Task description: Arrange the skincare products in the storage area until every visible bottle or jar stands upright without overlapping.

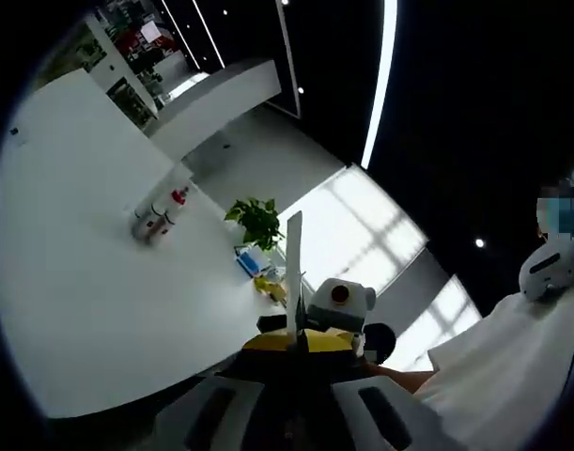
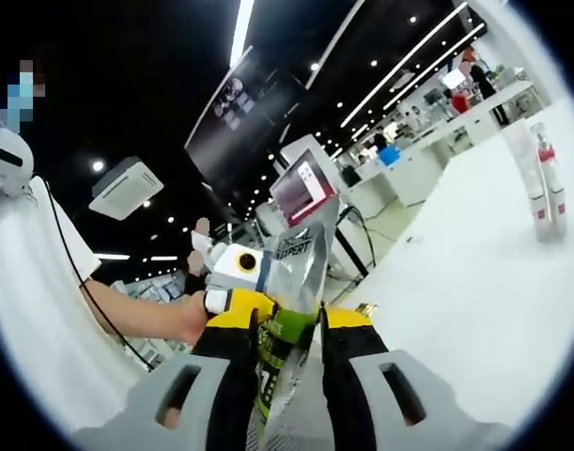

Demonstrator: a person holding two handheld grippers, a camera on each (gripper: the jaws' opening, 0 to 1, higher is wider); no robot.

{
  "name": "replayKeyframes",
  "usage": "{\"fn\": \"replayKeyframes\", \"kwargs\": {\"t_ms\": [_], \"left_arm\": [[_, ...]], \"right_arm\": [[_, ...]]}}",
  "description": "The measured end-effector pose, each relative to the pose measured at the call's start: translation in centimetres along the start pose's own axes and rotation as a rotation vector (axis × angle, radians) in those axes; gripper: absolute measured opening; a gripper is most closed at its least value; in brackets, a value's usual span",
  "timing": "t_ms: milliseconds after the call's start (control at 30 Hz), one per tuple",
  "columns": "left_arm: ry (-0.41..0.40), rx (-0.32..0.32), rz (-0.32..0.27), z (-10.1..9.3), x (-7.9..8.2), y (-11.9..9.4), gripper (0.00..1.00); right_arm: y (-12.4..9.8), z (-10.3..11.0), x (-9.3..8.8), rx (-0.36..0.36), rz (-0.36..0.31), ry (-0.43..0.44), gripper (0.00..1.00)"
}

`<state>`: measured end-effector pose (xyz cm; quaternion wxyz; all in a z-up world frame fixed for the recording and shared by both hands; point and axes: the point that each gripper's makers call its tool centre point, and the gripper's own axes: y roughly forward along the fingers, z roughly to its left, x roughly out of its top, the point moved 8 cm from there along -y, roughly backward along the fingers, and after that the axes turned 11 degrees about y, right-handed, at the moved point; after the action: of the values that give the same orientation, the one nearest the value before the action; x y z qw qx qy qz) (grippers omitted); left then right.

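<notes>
Bottles [image 1: 155,218] stand in a tight cluster far out on the white table [image 1: 70,310]; in the right gripper view the same bottles [image 2: 540,183] sit at the table's far edge. The count is unsure: about three in the left gripper view, two clearly in the right gripper view, one with a red cap.

A silver sachet [image 2: 301,282] is pinched from both sides. The right gripper [image 2: 288,376] has its jaws closed on the sachet's lower part; the left gripper [image 1: 296,349] grips the same sachet [image 1: 293,272], seen edge-on.

Risks, as I judge them: the two grippers pulling apart could tear or drop the thin sachet. It is limp and may not stand upright once set down. Placing it near the bottles could knock them, since they stand touching or nearly so. One plant [image 1: 258,221] and some clutter sit near the table edge
</notes>
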<state>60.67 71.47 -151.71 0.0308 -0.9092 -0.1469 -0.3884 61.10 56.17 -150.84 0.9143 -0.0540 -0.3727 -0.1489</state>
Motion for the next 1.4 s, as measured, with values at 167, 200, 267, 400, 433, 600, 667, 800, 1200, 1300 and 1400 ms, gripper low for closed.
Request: {"fn": "replayKeyframes", "kwargs": {"t_ms": [167,200,267,400,433,600,667,800,1200,1300,1400], "left_arm": [[-0.016,-0.047,-0.004,0.0,-0.1,-0.3,0.02],[-0.017,-0.053,-0.007,0.0,-0.1,-0.3,0.02],[-0.038,-0.1,-0.012,-0.1,0.0,-0.5,0.02],[-0.059,-0.111,-0.017,0.1,0.0,-0.6,0.02],[-0.063,-0.12,-0.019,0.0,0.0,-0.6,0.02],[-0.065,-0.117,-0.021,0.0,0.0,-0.4,0.05],[-0.056,-0.121,-0.027,-0.1,0.0,-0.4,0.05],[-0.025,-0.116,-0.014,0.0,-0.2,-0.3,0.06],[-0.025,-0.133,0.05,0.1,-1.0,0.0,0.04],[-0.04,-0.135,0.054,0.2,-0.9,-0.2,0.02],[-0.041,-0.141,0.052,0.2,-0.9,-0.2,0.02]], "right_arm": [[-0.3,0.5,-0.1,0.038,-0.003,0.022,0.1],[-0.3,0.5,0.0,0.04,-0.004,0.024,0.09],[-0.3,0.4,-0.1,0.03,0.005,0.028,0.05],[-0.2,0.8,-0.1,0.076,0.005,0.036,0.01],[-0.2,0.9,-0.1,0.078,0.004,0.041,0.01],[-0.3,0.9,-0.1,0.079,0.001,0.039,0.0],[-0.4,0.9,0.0,0.081,-0.003,0.037,0.0],[-0.4,0.8,0.1,0.077,-0.016,0.036,0.0],[-0.7,0.6,0.8,0.064,-0.081,0.055,0.0],[-0.6,0.5,0.7,0.059,-0.073,0.052,0.01],[-0.7,0.5,0.7,0.051,-0.078,0.034,0.03]]}}
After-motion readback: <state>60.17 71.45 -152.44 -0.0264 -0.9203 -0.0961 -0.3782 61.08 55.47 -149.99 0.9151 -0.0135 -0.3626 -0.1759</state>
